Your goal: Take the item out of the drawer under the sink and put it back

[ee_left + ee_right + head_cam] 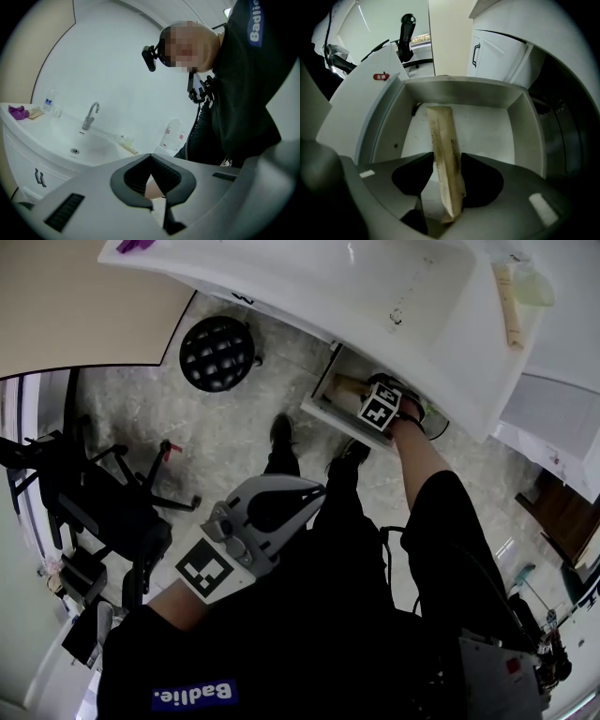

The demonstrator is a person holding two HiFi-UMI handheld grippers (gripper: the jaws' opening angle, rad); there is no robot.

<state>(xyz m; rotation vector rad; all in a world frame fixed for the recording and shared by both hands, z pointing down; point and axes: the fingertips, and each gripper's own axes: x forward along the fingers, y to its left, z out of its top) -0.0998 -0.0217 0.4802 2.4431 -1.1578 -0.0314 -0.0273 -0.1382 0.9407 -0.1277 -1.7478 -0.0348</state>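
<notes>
Under the white sink (pixel 403 287) a white drawer (pixel 323 413) stands pulled out. A long tan paper packet (pixel 443 140) lies lengthwise in the drawer, its far end toward the back wall (pixel 464 91). My right gripper (pixel 446 173) reaches down into the drawer with the near end of the packet between its jaws. Both pads touch the packet's sides. In the head view that right gripper (pixel 366 390) sits over the drawer and the packet (pixel 345 385) shows beside it. My left gripper (pixel 281 498) is held back near the person's waist, shut and empty, and the left gripper (pixel 151 157) points up toward the sink.
A black round stool (pixel 217 352) stands on the stone floor left of the drawer. A black office chair (pixel 94 493) is farther left. A faucet (pixel 90 115), bottles and a purple cloth (pixel 18 111) are on the counter. White cabinet doors (pixel 497 56) stand behind the drawer.
</notes>
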